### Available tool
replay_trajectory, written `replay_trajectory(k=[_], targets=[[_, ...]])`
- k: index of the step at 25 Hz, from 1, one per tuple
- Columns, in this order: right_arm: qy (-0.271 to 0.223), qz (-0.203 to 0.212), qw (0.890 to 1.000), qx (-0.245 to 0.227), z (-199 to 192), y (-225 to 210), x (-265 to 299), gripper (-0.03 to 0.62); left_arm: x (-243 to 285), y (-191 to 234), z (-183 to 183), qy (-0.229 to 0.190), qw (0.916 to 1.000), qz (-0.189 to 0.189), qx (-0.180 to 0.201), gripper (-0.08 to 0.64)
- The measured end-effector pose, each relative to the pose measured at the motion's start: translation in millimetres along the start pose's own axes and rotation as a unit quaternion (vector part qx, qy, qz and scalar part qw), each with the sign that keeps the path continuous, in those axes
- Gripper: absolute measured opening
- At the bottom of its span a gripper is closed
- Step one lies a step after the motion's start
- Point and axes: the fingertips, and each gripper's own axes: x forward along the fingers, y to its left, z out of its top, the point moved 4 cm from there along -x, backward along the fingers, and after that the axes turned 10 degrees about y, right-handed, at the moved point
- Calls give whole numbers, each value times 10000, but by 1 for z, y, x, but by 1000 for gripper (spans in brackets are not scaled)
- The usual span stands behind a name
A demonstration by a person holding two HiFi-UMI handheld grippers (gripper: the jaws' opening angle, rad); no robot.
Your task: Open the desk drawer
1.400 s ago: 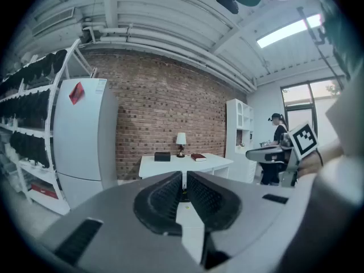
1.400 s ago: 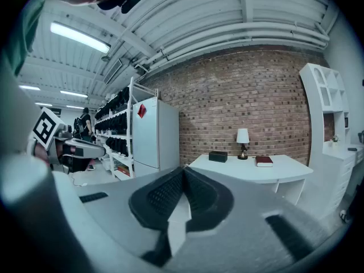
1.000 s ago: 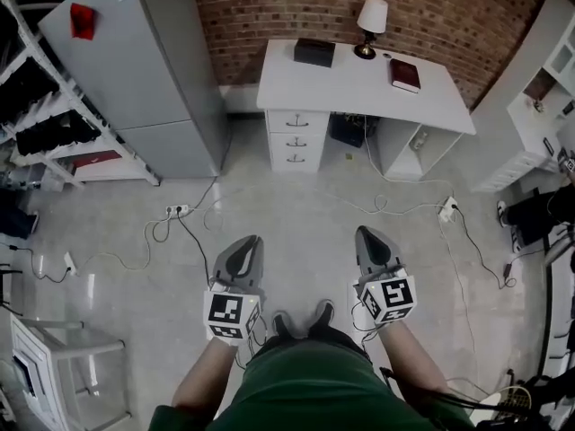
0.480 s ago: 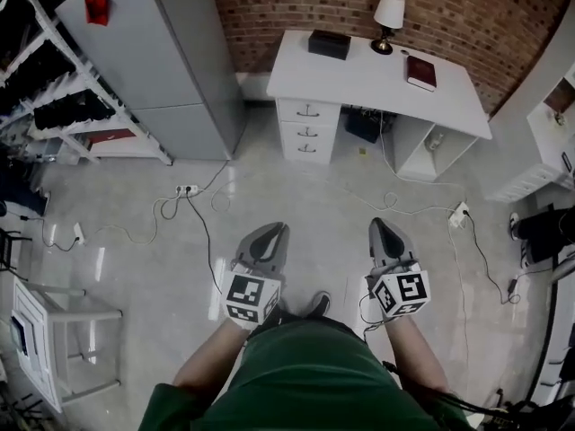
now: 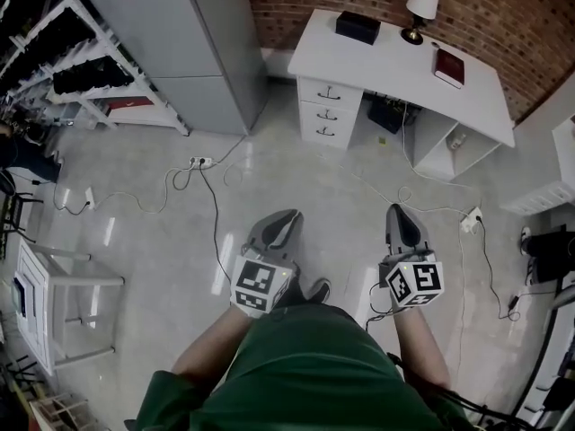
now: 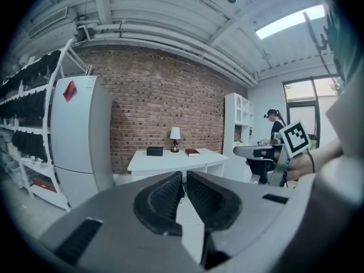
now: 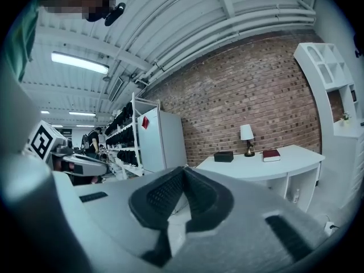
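– as the person stands mid-room, what are the two tools doing?
– both are held low in front of the green top (image 5: 305,366), over the grey floor (image 5: 296,182). the left gripper (image 5: 286,217) has its jaws pressed together with nothing between them. the right gripper (image 5: 398,212) is the same, tips meeting on empty air.
– and the drawers (image 5: 326,113)?
– well apart from both grippers. three of them, stacked under the left end of the white desk (image 5: 386,61), which sits against the brick wall (image 5: 503,7). all three look flush and closed, each with a small dark handle.
– anything on top?
– a lamp (image 5: 420,3), a black box (image 5: 358,27) near it, and a red book (image 5: 449,65) toward the right end.
– what's left of the desk?
– a tall grey fridge (image 5: 180,43), then racks (image 5: 63,70). white cables (image 5: 180,180) trail over the floor between desk and person.
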Motion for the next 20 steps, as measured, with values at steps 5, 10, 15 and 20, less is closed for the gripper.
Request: replay_trajectory(k=[5,10,15,20], targets=[[77,49,10000,5,1,-8,19,2,18,14,5,31,10000,59,-61,23],[134,-67,9999,-24,8,-23,37,2,49,27,15,43,10000,-67,-59,25],[247,-246,9994,-10,16,-43,75,2,86,56,29,-25,9999,-151,1,25],[284,-370,9989,-7,32,-43,121,2,116,107,39,23,9999,-158,-26,24]])
